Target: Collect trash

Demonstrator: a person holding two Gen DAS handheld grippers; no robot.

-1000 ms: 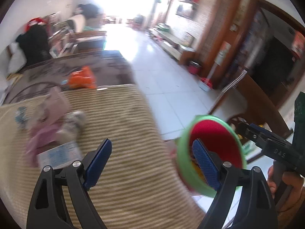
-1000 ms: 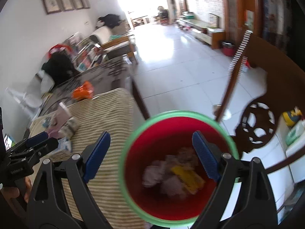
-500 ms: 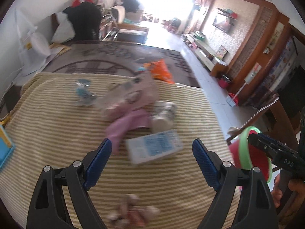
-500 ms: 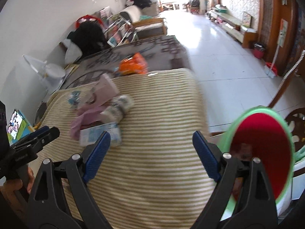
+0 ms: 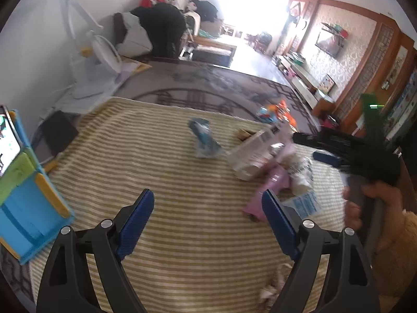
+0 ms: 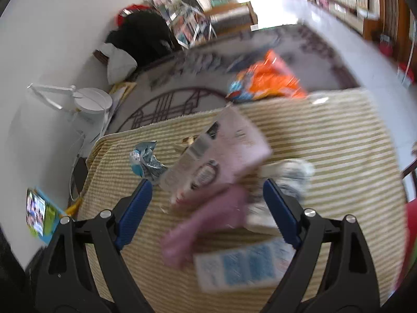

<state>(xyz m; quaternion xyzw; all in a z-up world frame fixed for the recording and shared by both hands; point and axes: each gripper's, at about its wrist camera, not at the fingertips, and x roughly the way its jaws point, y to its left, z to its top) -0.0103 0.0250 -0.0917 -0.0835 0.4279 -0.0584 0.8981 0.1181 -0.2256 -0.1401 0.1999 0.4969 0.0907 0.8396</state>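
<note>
A: Left gripper (image 5: 206,217) state?
B: Jaws spread wide, nothing between them, only the striped cloth (image 5: 161,172) below. Trash sits ahead and to its right: blue crumpled wrapper (image 5: 204,140) straight ahead, pale carton (image 5: 251,154) right of that, pink wrapper (image 5: 271,187) just past the right finger, blue-and-white packet (image 5: 303,202) beside it.

A: Right gripper (image 6: 207,206)?
B: Also spread, holding nothing. The pile lies right between and ahead of its fingers: pale carton tilted at centre, pink wrapper under it, blue-and-white packet nearest, close to the right finger. A crumpled cup-like thing (image 6: 294,174) sits just beyond the right finger; blurred, can't say more.

A: Anything farther out?
B: Orange bag (image 6: 268,80) well ahead, past the cloth's far edge on the patterned rug (image 6: 182,96). Blue wrapper ahead-left of the left finger.

A: Obstructions?
B: In the left view the right gripper and the hand (image 5: 365,203) holding it cover the pile's right side. Blue and green toy (image 5: 23,198) at far left, white fan (image 5: 103,49) beyond.
</note>
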